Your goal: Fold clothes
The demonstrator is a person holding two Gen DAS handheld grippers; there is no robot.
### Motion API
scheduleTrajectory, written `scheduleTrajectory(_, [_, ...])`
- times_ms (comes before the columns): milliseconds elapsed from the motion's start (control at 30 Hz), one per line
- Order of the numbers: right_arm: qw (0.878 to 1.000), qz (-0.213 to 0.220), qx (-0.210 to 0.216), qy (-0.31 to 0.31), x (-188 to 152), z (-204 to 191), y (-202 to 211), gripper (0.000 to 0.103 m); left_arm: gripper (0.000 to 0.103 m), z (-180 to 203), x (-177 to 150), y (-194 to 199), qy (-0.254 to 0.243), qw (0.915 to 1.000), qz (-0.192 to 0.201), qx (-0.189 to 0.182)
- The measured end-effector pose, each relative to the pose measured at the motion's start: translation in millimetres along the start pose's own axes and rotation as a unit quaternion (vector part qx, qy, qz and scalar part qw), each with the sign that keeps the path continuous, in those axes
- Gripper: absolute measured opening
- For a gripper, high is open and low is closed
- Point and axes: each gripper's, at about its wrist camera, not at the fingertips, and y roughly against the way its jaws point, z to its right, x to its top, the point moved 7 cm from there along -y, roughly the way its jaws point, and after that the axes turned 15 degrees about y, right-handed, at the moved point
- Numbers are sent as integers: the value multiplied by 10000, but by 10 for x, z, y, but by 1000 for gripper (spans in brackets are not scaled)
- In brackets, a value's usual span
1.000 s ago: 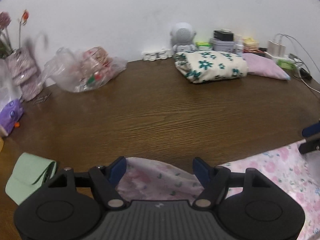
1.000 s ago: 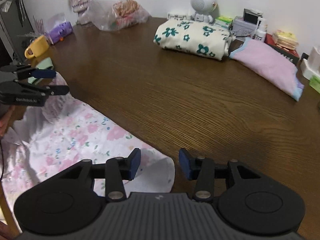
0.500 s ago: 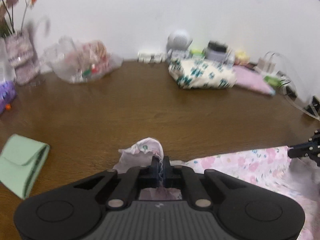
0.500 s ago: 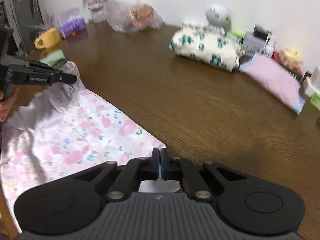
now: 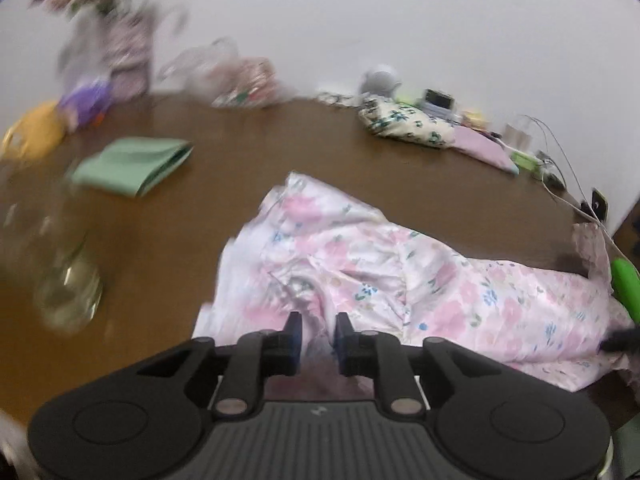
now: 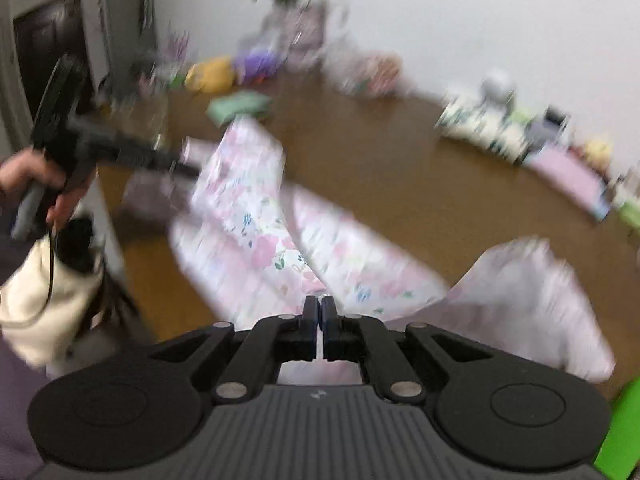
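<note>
A pink floral garment (image 5: 400,264) lies rumpled across the brown table (image 5: 280,140). My left gripper (image 5: 317,320) has a bunch of its cloth between the pads, with wrinkles running into them; its jaws are opening. In the right wrist view the left gripper (image 6: 188,168) holds a raised edge of the garment (image 6: 256,216), with a hand on its handle. My right gripper (image 6: 320,304) is shut on a thin fold of the same cloth, and a loose flap (image 6: 520,288) billows to its right. Both views are blurred by motion.
A folded green cloth (image 5: 128,164), a glass jar (image 5: 68,292), a yellow mug (image 5: 36,132) and a flower vase (image 5: 124,60) stand at the left. A folded teal-flowered garment (image 5: 404,124), a pink one (image 5: 480,146) and cables (image 5: 560,184) are at the back right.
Both grippers went from open around the garment's edge to closed on it, then swept sideways fast, lifting and dragging the cloth over itself. The left jaws have parted a little since.
</note>
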Motion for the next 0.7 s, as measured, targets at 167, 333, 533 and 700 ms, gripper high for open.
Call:
scheduleTrajectory(167, [9962,417,-365,-666,-86,55,182,9,49,158,199,503,120,9923,1034,-674])
scheduleTrajectory(333, [9918,844,-631,-727,42,-65,46,9,53,722,262,204,-706,9877,963,-1007])
scheduleTrajectory(533, [9946,563,-586,-644,-21,-238,-346,9,45,957,80,-349,-1137,9894,138,-891])
scheduleTrajectory(700, [9917,630,-534,-990,-181,-193,-373,9,25,600,-180,-359,-1056,9924,-204,-604])
